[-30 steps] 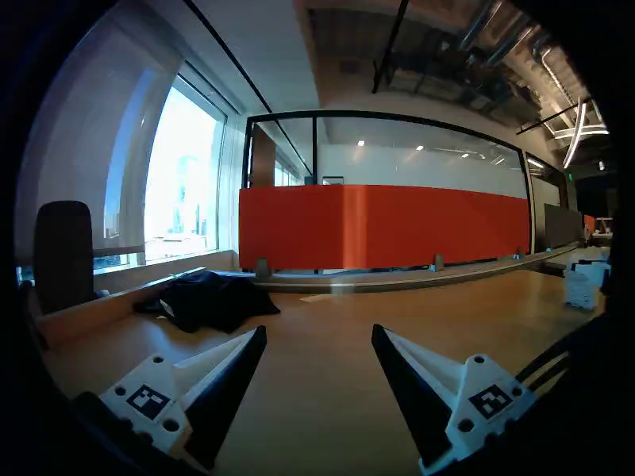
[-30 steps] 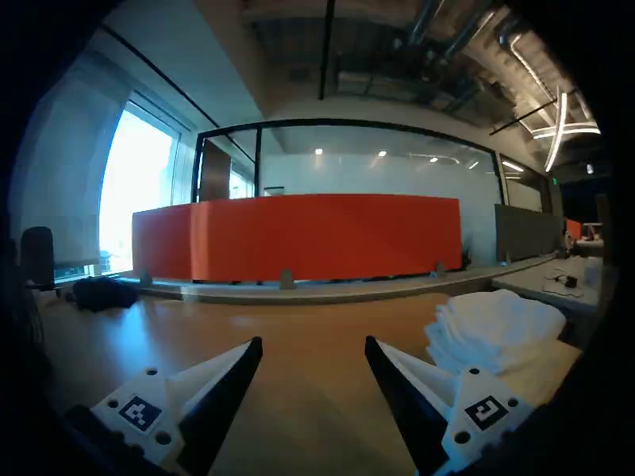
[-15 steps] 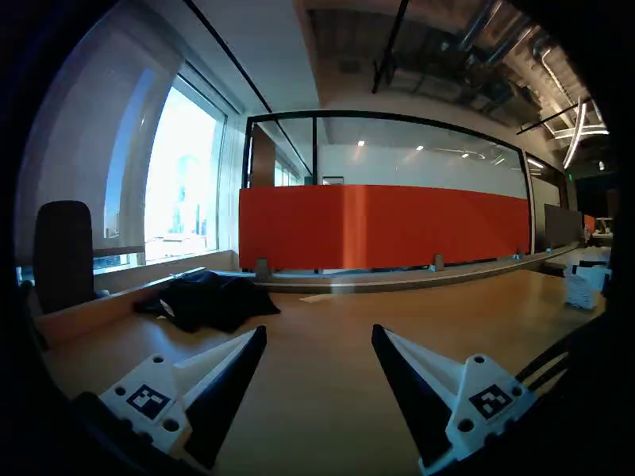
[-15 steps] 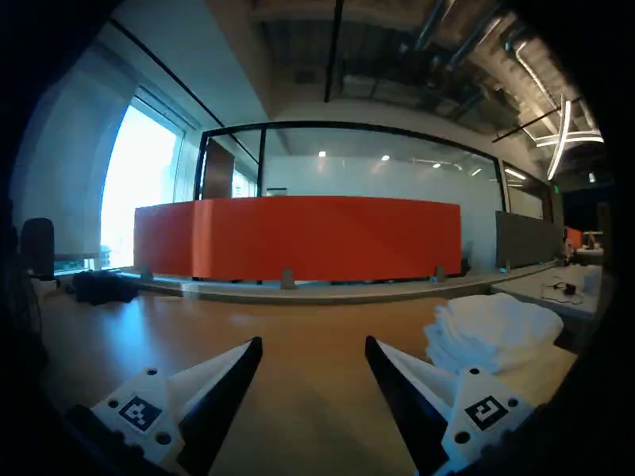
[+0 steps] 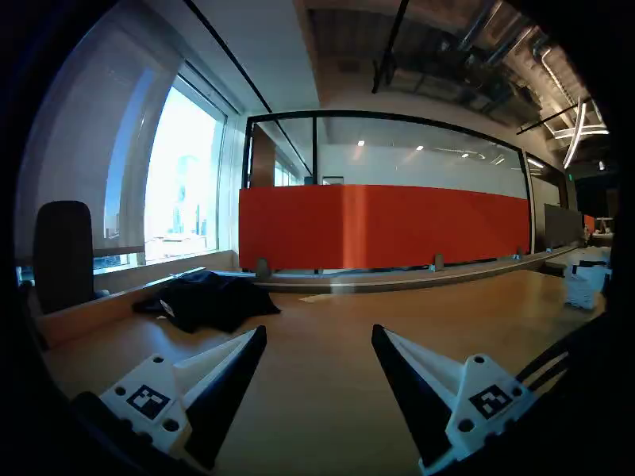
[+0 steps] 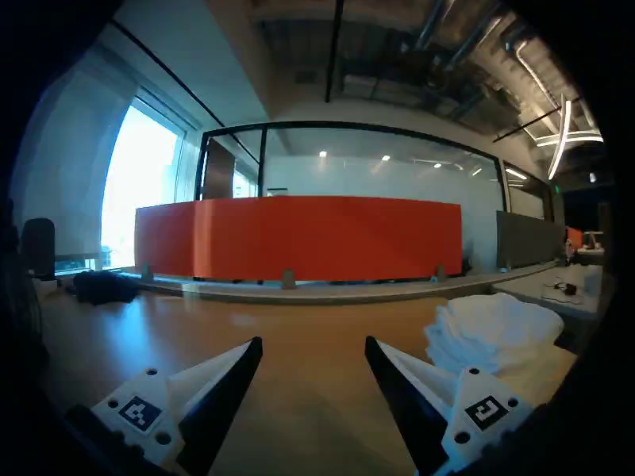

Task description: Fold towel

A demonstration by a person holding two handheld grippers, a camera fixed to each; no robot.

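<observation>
The left gripper (image 5: 318, 328) and the right gripper (image 6: 312, 341) both hover wide open and empty over the wooden table (image 6: 317, 317), with the white towel pile (image 6: 492, 329) lying just ahead-right of the right gripper, likely the nearer hand.

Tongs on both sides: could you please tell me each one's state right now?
Left tongs: open, holding nothing.
Right tongs: open, holding nothing.
</observation>
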